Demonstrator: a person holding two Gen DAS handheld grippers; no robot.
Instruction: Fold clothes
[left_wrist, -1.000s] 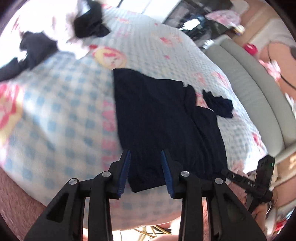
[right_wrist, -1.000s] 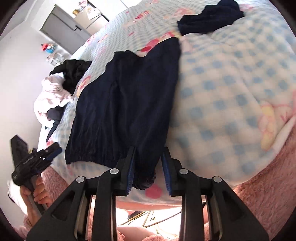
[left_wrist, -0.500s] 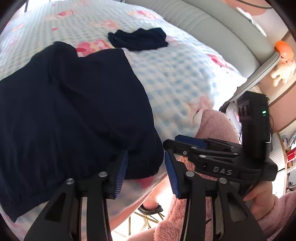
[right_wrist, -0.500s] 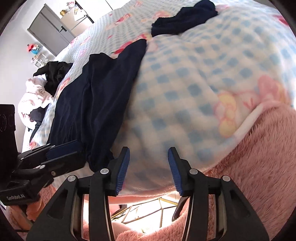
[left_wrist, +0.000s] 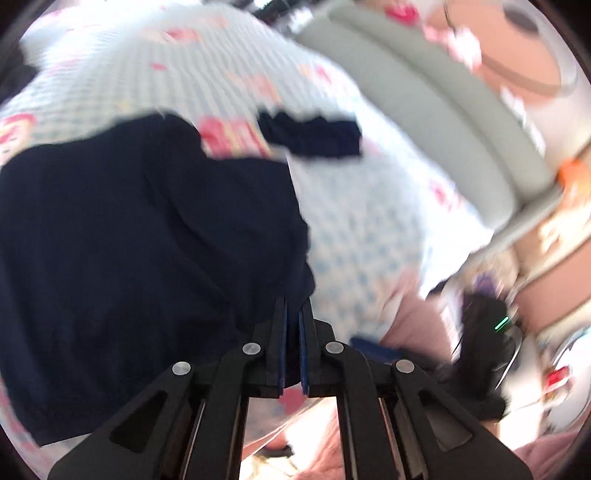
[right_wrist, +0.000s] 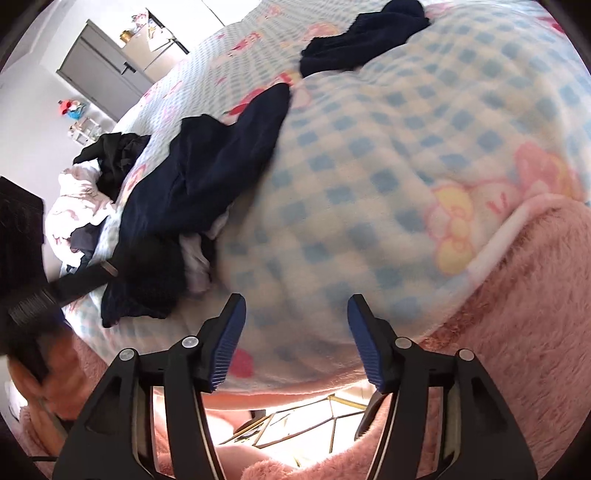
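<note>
The left claw (left_wrist: 291, 325) has its two blue-padded fingers pressed nearly together, pinching the near corner of the navy garment (left_wrist: 147, 240). The cloth spreads away ahead and to the left of that claw over the bed (left_wrist: 369, 221), which is covered by a blue-and-white checked blanket with pink cartoon prints. In the right wrist view the same navy garment (right_wrist: 207, 177) lies bunched and partly lifted ahead and to the left of the right claw (right_wrist: 293, 339), with a pale lining or second layer showing at its near fold.

The right claw stands wide apart with nothing between its pads, hovering over the near edge of the blanket, well clear of the garment.

A smaller dark piece of clothing (left_wrist: 310, 136) lies on the blanket beyond the left claw, apart from the main garment; it shows in the right wrist view too (right_wrist: 362, 40), far ahead. A heap of black and white clothes (right_wrist: 96, 173) sits far to the left of the right claw.

No container holding anything can be made out. The left wrist view is heavily blurred: the right side shows only smeared shapes, with a dark device bearing a green light (left_wrist: 480, 321). At the left edge of the right wrist view, a dark blurred gripper body hides part of the garment, and a hand (right_wrist: 48, 380) below it is cut off.
</note>
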